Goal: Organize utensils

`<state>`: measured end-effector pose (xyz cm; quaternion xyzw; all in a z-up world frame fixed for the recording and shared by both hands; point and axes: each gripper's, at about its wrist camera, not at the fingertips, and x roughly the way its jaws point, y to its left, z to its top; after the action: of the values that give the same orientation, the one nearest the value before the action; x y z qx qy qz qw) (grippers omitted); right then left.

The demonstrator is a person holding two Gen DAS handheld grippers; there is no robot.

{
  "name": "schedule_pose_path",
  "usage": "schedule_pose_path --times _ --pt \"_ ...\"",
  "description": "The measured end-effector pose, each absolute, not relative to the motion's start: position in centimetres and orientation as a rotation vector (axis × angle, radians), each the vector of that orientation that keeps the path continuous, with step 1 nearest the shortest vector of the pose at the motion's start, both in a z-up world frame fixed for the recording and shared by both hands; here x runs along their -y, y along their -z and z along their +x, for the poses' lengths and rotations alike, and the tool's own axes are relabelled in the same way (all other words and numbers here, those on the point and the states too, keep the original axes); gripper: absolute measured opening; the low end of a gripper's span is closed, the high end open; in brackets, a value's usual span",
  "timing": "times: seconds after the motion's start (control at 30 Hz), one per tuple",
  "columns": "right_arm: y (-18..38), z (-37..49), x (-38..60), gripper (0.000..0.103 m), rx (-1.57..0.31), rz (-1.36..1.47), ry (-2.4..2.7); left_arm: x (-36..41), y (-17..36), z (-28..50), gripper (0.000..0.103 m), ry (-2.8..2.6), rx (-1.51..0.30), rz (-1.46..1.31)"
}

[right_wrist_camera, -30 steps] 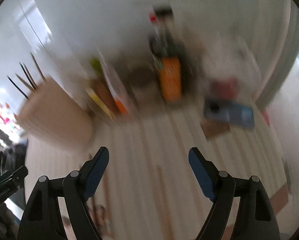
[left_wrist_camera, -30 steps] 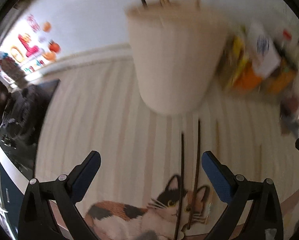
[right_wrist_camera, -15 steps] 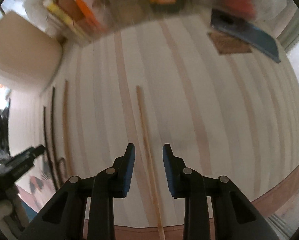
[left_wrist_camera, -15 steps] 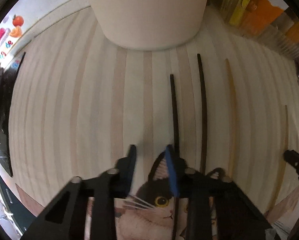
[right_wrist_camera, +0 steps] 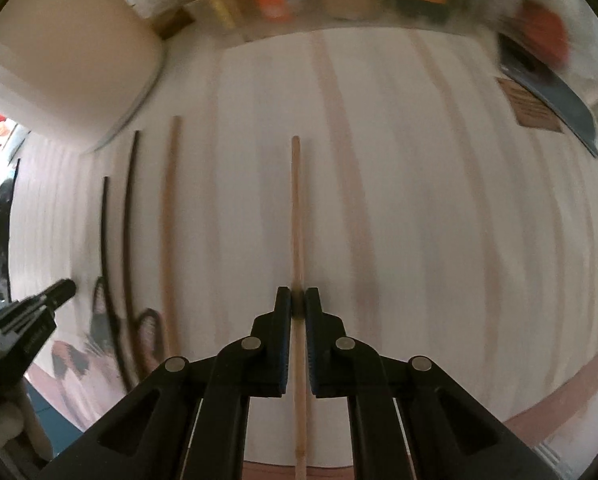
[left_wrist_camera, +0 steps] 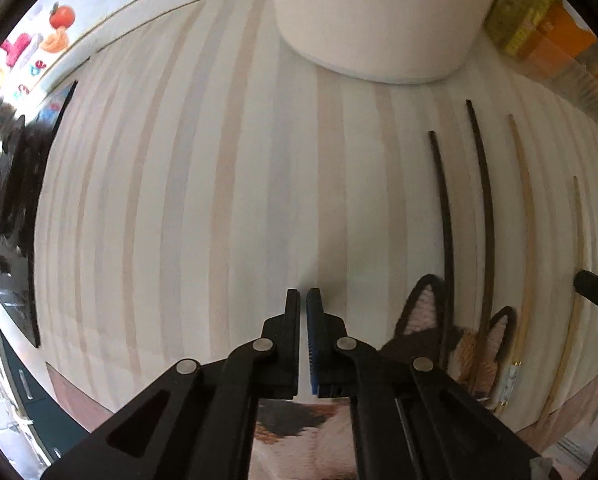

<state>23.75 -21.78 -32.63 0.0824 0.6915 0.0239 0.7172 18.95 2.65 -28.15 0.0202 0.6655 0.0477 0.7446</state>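
Several chopsticks lie in parallel on the striped table (left_wrist_camera: 179,200). Two are dark (left_wrist_camera: 445,220) (left_wrist_camera: 485,208) and two are light wood (left_wrist_camera: 527,216) (right_wrist_camera: 296,208). My right gripper (right_wrist_camera: 297,292) points straight down, its jaws closing on the rightmost light chopstick, with the pads pressing its sides. My left gripper (left_wrist_camera: 303,294) hangs over bare table left of the dark pair; its jaws are closing to a thin slit with nothing between them. A cream utensil holder (left_wrist_camera: 379,20) stands at the back.
A cat-shaped mat (left_wrist_camera: 459,340) lies under the near ends of the dark chopsticks at the table's front edge. A clear bin of coloured packets (right_wrist_camera: 339,0) lines the back, beside a dark flat object (right_wrist_camera: 559,96) and a brown card (right_wrist_camera: 531,108).
Both grippers dropped towards the table and went from wide open to shut. The right one closed on the light chopstick; the left closed on nothing.
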Motion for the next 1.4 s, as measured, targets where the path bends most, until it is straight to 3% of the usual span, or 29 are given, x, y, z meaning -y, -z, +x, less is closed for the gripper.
schedule_pose_path --times 0.23,0.3,0.37,0.43,0.6,0.73,0.77,1.0,1.13,1.27,1.4 --pt "33.1 24.5 20.7 0.008 -1.59 0.135 -0.068 -5.8 27.8 19.8 0.003 -0.015 -1.5 -0.233" --pt "33.3 24.9 20.9 0.008 -1.606 0.145 -0.076 -5.6 27.5 20.2 0.009 0.049 -1.51 -0.334" --pt "33.3 25.1 21.4 0.008 -1.612 0.165 -0.078 -4.7 27.3 20.5 0.022 0.069 -1.504 -0.338" --pt "34.0 27.2 21.9 0.008 -1.612 0.179 -0.078 -3.8 27.3 21.0 0.026 0.073 -1.5 -0.312" --pt "34.6 27.1 22.0 0.008 -1.61 0.161 -0.07 -1.5 27.7 21.8 0.025 0.066 -1.479 -0.158" --pt "34.6 27.0 21.6 0.008 -1.612 0.145 -0.067 -0.8 27.7 21.3 0.005 0.029 -1.448 0.003" --pt "34.6 26.9 21.3 0.008 -1.612 0.14 -0.066 -1.1 27.6 21.2 0.004 0.041 -1.443 -0.005" --pt "34.5 26.5 20.4 0.007 -1.598 0.103 -0.072 -6.5 27.4 19.5 0.004 0.018 -1.468 -0.021" --pt "34.7 26.5 20.3 0.008 -1.617 0.119 -0.069 -8.9 27.3 19.2 0.006 0.03 -1.51 -0.082" --pt "34.8 26.5 20.6 0.012 -1.668 0.128 -0.063 -9.1 27.6 17.8 0.016 0.051 -1.518 -0.06" --pt "34.7 26.3 19.9 0.012 -1.672 0.088 -0.066 -8.8 27.6 17.9 0.016 0.024 -1.523 -0.013"
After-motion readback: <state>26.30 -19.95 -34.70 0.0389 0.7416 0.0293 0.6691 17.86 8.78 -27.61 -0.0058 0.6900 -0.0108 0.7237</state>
